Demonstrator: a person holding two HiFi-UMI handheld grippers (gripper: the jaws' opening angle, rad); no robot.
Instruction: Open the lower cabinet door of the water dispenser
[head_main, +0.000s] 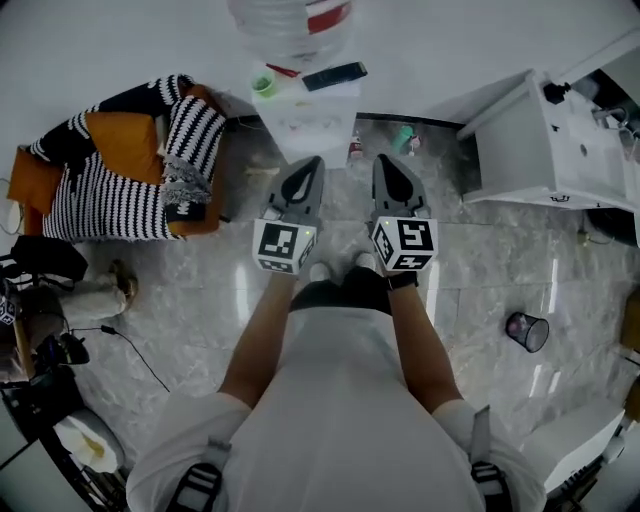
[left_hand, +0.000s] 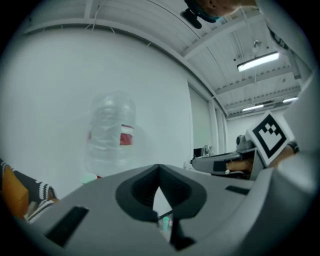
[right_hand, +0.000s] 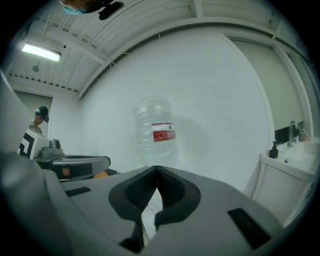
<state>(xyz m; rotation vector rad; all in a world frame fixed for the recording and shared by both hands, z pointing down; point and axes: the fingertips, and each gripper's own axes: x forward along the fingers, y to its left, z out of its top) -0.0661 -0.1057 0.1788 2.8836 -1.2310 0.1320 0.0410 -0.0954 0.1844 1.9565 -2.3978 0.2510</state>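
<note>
The white water dispenser (head_main: 303, 118) stands against the wall straight ahead, with a big clear water bottle (head_main: 292, 22) on top. Its lower cabinet door does not show in any view. My left gripper (head_main: 309, 166) and right gripper (head_main: 389, 164) are held side by side over the floor, pointing at the dispenser and a short way off from it. Both are shut with nothing between the jaws. In the left gripper view the bottle (left_hand: 111, 132) rises above the closed left gripper (left_hand: 159, 169). The right gripper view shows the same bottle (right_hand: 156, 131) above the closed right gripper (right_hand: 157, 170).
A black-and-white striped seat with orange cushions (head_main: 130, 160) stands left of the dispenser. A white sink cabinet (head_main: 560, 150) stands at the right. A phone (head_main: 335, 75) and a green cup (head_main: 263, 83) lie on the dispenser top. Small bottles (head_main: 403, 138) and a black bin (head_main: 527, 331) sit on the floor.
</note>
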